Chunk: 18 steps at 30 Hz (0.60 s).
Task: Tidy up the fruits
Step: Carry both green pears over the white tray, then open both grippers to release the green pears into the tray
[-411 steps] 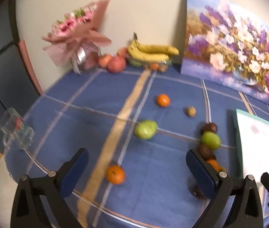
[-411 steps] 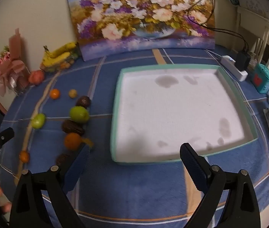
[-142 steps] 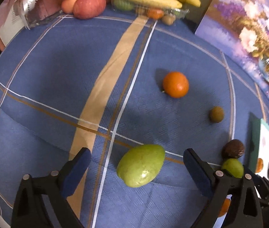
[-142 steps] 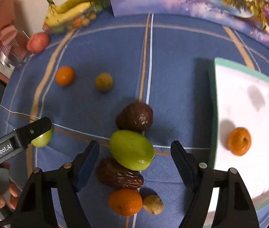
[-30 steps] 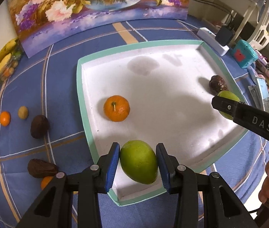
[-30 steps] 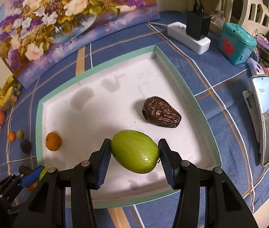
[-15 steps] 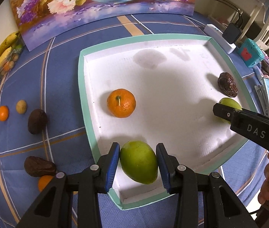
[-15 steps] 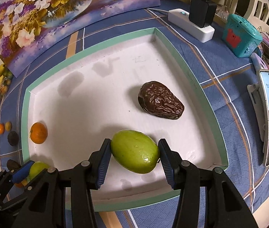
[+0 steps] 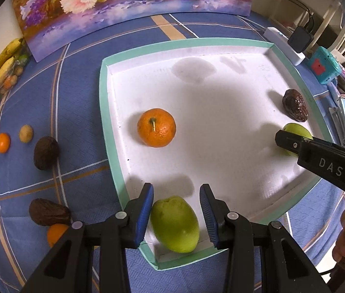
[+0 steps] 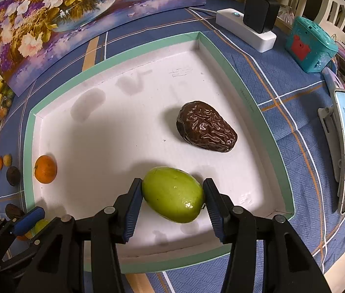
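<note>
Pointing steeply down, the left gripper (image 9: 176, 211) has loosened around its green mango (image 9: 175, 224), gaps showing beside both pads, fruit sitting in the near corner of the white tray (image 9: 104, 90). Right gripper (image 10: 172, 201) pinches another green mango (image 10: 172, 194) near a wrinkled brown fruit (image 10: 206, 129).

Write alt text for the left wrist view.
The left gripper straddles a green fruit lying in the near corner of a white, teal-rimmed tray, with a slight gap at one pad. The tray also holds an orange, a dark wrinkled fruit and a second green fruit at the right gripper. More fruit lies on the blue tablecloth.
</note>
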### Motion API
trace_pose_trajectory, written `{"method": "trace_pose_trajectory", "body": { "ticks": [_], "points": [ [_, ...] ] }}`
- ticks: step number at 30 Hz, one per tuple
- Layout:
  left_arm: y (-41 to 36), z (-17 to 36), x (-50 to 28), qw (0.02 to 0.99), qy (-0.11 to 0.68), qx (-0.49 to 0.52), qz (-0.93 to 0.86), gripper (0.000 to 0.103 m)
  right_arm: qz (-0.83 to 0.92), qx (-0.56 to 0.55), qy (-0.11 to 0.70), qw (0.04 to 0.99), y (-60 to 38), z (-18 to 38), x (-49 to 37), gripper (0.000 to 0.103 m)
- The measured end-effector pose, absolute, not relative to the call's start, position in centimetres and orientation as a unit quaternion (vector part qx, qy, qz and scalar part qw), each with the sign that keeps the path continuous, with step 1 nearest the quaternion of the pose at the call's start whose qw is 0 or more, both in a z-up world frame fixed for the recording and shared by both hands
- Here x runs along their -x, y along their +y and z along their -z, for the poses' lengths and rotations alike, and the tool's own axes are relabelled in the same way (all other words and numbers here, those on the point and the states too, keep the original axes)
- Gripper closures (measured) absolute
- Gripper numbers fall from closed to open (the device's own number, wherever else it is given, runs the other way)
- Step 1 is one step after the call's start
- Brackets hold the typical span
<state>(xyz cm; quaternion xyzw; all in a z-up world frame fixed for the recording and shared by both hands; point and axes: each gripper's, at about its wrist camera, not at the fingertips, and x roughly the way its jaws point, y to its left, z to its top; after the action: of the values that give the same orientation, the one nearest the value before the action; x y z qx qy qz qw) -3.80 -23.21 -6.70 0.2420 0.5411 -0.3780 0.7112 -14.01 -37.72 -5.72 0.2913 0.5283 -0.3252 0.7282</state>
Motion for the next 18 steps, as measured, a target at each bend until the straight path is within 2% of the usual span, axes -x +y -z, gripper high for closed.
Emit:
{"method": "trace_pose_trajectory", "body": {
  "ticks": [12, 15, 18],
  "points": [
    [-23.2, 6.4, 3.5, 0.713, 0.544, -0.235, 0.375, 0.060, 0.325, -0.290, 0.529, 0.728, -37.8, 5.7, 13.9, 0.051],
    [-22.5, 5.5, 3.1, 0.718, 0.540, -0.225, 0.377, 0.053, 0.325, -0.288, 0.528, 0.729, -37.6, 5.6, 13.9, 0.051],
    [-21.8, 4.3, 2.6, 0.727, 0.533, -0.208, 0.379, 0.051, 0.326, -0.285, 0.525, 0.732, -37.6, 5.4, 14.0, 0.047]
  ]
}}
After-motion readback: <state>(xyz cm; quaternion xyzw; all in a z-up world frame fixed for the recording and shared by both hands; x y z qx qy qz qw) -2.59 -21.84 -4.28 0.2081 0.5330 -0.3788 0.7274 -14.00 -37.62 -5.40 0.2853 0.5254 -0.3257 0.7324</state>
